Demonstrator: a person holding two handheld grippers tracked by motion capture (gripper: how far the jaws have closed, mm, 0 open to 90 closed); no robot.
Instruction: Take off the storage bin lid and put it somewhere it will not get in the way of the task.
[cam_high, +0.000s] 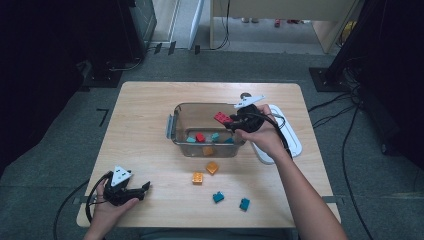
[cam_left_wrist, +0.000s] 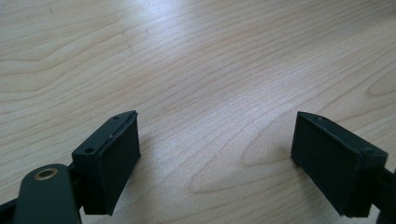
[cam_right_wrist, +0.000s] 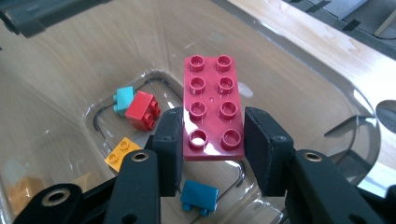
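A long dark-red brick (cam_high: 222, 118) with two rows of studs hangs over the clear plastic container (cam_high: 172, 126), my right gripper (cam_high: 229, 123) shut on its near end. In the right gripper view the brick (cam_right_wrist: 210, 88) sticks out forward between the two black pads (cam_right_wrist: 170, 140), above the container's floor (cam_right_wrist: 70, 70). There lie a small red brick (cam_right_wrist: 142, 110), a teal one (cam_right_wrist: 123, 99), an orange one (cam_right_wrist: 122, 153) and a blue one (cam_right_wrist: 200, 196). My left gripper (cam_high: 144, 189) rests at the table's front left, open, with bare wood between its jaws (cam_left_wrist: 215, 158).
In front of the container, two orange bricks (cam_high: 212, 167) (cam_high: 198, 178) and two teal-blue bricks (cam_high: 218, 197) (cam_high: 244, 203) lie loose on the wooden table (cam_high: 145, 125). A white lid (cam_high: 296, 145) lies right of the container, under my right forearm.
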